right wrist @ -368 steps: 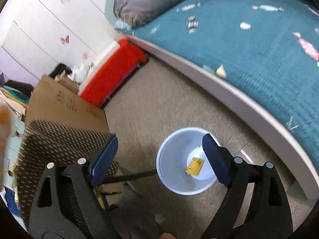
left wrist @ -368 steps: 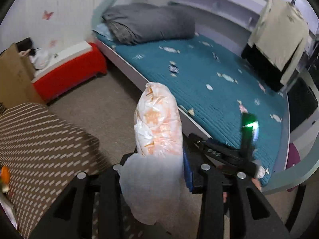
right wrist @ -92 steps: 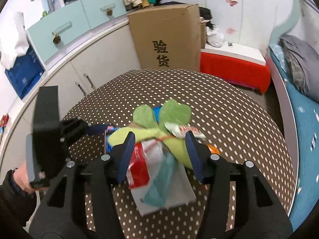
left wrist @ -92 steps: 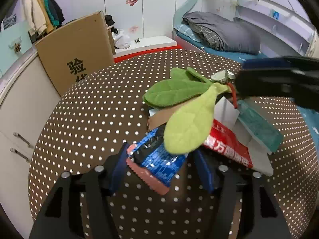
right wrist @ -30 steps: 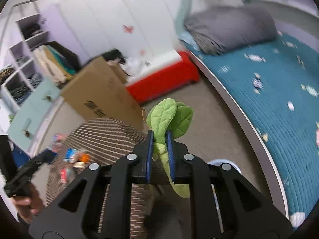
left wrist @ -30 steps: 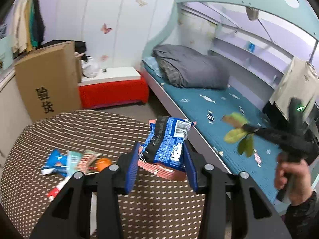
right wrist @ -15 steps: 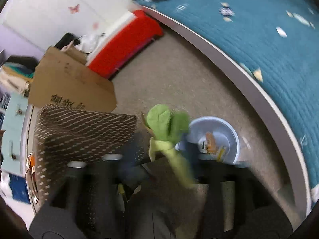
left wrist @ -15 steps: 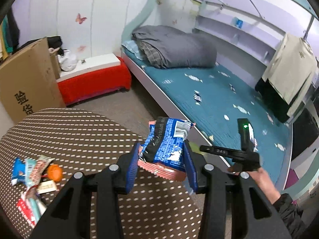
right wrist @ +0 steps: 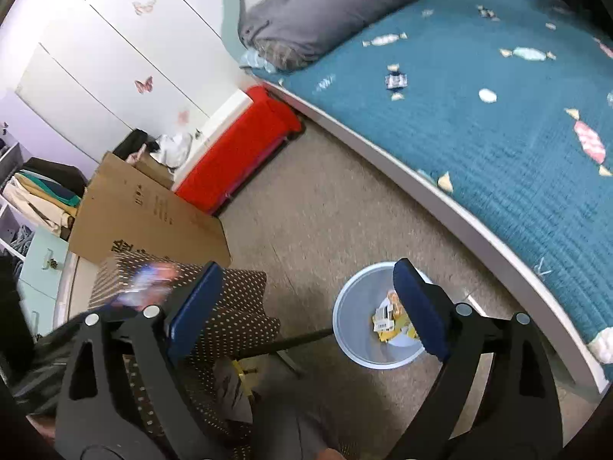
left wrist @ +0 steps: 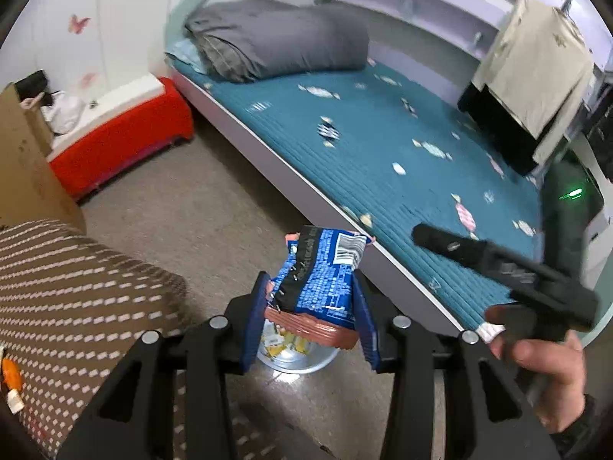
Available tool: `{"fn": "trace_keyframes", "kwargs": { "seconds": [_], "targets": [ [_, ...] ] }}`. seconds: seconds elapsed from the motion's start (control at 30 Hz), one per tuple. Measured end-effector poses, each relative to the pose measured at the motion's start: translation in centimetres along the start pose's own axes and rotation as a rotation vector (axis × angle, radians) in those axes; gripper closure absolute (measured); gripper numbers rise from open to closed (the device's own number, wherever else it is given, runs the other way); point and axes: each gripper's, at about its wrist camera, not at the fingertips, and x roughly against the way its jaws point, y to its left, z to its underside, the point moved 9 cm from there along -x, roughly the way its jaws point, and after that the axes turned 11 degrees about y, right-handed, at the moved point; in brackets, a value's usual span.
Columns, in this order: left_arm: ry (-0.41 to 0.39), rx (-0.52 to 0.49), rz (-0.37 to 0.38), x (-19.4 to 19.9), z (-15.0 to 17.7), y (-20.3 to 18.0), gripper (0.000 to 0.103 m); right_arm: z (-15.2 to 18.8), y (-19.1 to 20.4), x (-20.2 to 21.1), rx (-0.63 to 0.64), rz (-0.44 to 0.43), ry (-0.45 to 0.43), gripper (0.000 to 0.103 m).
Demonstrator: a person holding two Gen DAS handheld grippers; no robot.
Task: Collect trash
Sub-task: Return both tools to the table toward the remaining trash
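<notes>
My left gripper (left wrist: 310, 299) is shut on a blue snack wrapper (left wrist: 320, 272) with a pink wrapper under it, held above a round pale-blue trash bin (left wrist: 295, 358) on the floor. In the right wrist view the bin (right wrist: 354, 345) holds several yellow and white wrappers. My right gripper (right wrist: 306, 306) is open and empty, its fingers spread above the bin. The right gripper also shows in the left wrist view (left wrist: 498, 264), held by a hand. The blue wrapper appears blurred at the left of the right wrist view (right wrist: 147, 280).
A brown dotted table (left wrist: 57, 280) lies at the left with an orange item (left wrist: 9, 373) on its edge. A bed with a teal cover (left wrist: 383, 145) fills the right. A red bench (right wrist: 237, 153) and a cardboard box (right wrist: 145, 218) stand behind.
My right gripper opened and the green leaf toy is gone from it. My left gripper has carried the blue wrapper off the table to over the bin.
</notes>
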Motion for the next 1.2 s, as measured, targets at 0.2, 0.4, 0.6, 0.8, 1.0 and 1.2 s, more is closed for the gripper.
{"fn": "trace_keyframes", "kwargs": {
  "seconds": [0.2, 0.4, 0.6, 0.8, 1.0, 1.2],
  "targets": [
    [-0.004, -0.010, -0.057, -1.0, -0.7, 0.3, 0.011, 0.1, 1.7, 1.9, 0.021, 0.001, -0.035, 0.007],
    [-0.071, 0.045, -0.084, 2.5, 0.4, 2.3, 0.010, 1.4, 2.9, 1.5, 0.035, 0.027, -0.021, 0.006],
    [-0.155, 0.066, -0.114, 7.0, 2.1, 3.8, 0.010, 2.3, 5.1, 1.8, 0.069, 0.041, -0.018, 0.006],
    [-0.248, 0.081, -0.136, 12.0, 3.9, 4.8, 0.009, 3.2, 9.6, 3.6, 0.148, 0.019, -0.037, 0.006],
    [-0.304, 0.110, -0.178, 15.9, 6.5, 6.2, 0.008, 4.6, 15.2, 4.9, 0.249, -0.011, -0.046, 0.006],
    [-0.334, 0.197, -0.210, 18.6, 9.9, 9.4, 0.008, 6.8, 20.5, 4.4, 0.353, -0.018, -0.022, 0.006]
  ]
}}
